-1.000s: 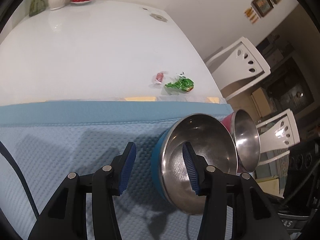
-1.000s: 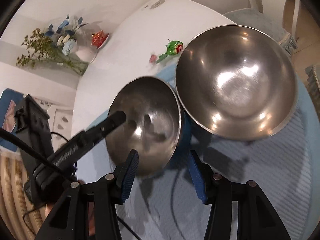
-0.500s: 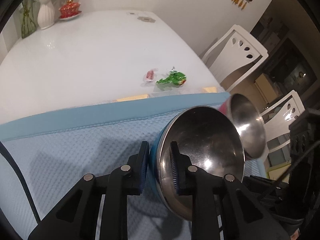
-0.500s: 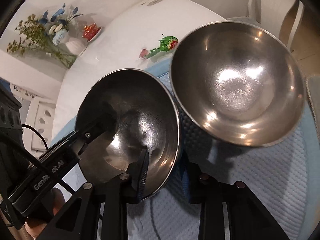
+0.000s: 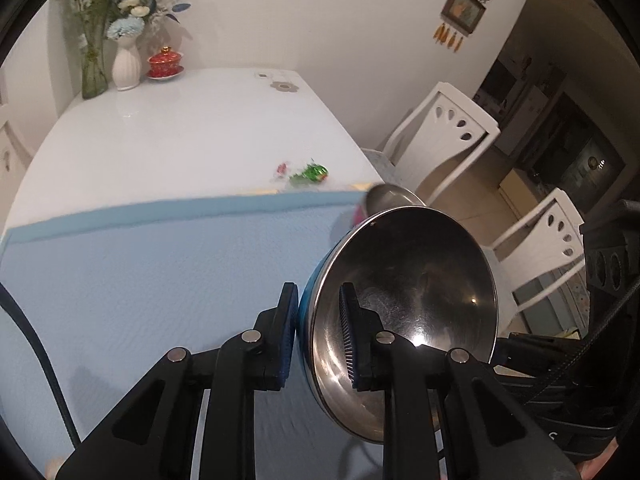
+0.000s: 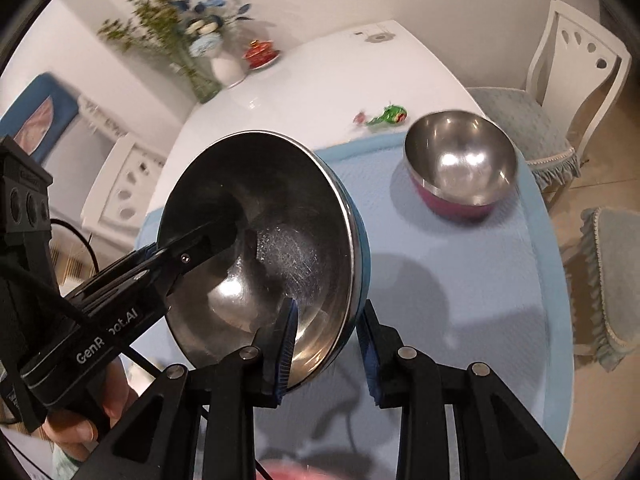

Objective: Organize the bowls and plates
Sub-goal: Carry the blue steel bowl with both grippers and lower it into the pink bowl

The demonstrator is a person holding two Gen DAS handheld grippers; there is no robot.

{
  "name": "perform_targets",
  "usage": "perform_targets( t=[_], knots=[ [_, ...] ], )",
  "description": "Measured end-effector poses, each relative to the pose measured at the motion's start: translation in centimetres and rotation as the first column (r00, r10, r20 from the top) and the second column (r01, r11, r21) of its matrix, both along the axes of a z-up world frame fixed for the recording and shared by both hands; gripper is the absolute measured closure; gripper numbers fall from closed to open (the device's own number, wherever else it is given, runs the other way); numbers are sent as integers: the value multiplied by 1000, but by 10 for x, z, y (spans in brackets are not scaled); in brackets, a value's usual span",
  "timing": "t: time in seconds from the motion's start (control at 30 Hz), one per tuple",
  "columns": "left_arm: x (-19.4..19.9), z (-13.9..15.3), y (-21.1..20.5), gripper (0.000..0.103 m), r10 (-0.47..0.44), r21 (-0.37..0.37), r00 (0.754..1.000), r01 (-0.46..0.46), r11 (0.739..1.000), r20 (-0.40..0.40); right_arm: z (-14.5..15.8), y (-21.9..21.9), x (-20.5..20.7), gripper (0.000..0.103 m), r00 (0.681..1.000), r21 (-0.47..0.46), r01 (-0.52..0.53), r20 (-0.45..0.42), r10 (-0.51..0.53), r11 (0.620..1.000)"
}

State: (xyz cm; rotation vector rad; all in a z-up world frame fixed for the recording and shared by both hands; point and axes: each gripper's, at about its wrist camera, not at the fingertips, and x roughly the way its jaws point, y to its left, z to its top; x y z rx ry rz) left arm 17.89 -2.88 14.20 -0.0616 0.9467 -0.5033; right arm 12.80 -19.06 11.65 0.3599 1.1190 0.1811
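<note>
A steel bowl with a blue outside [image 5: 404, 292] [image 6: 272, 248] is tilted and lifted above the light blue mat [image 5: 140, 280]. My left gripper [image 5: 318, 332] is shut on its rim; its black arm [image 6: 132, 280] shows in the right wrist view. My right gripper [image 6: 328, 344] is shut on the same bowl's rim from the other side, one pad inside, one outside. A second steel bowl with a pink outside [image 6: 460, 164] stands on the mat at the far right; only its rim [image 5: 390, 196] shows in the left wrist view.
The mat [image 6: 460, 280] covers the near end of a white table [image 5: 180, 136]. Candy wrappers [image 5: 308, 172] lie past the mat. Vases with flowers [image 5: 126, 60] and a red lidded cup [image 5: 165, 62] stand at the far end. White chairs [image 5: 440, 136] stand to the right.
Both grippers closed on the blue bowl's rim and lifted it up off the mat, away from the pink bowl, which stayed in place.
</note>
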Motion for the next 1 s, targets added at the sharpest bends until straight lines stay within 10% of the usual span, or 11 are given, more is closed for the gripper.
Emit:
perform_targets(
  t=[0.47, 1.0],
  knots=[
    [-148, -37, 5, 86, -66, 28, 985, 72, 997, -161, -50, 12, -160, 74, 956, 34, -67, -284, 74, 997],
    [-168, -68, 8, 84, -41, 64, 959, 61, 996, -280, -55, 19, -175, 74, 942, -14, -93, -325, 84, 996]
  ],
)
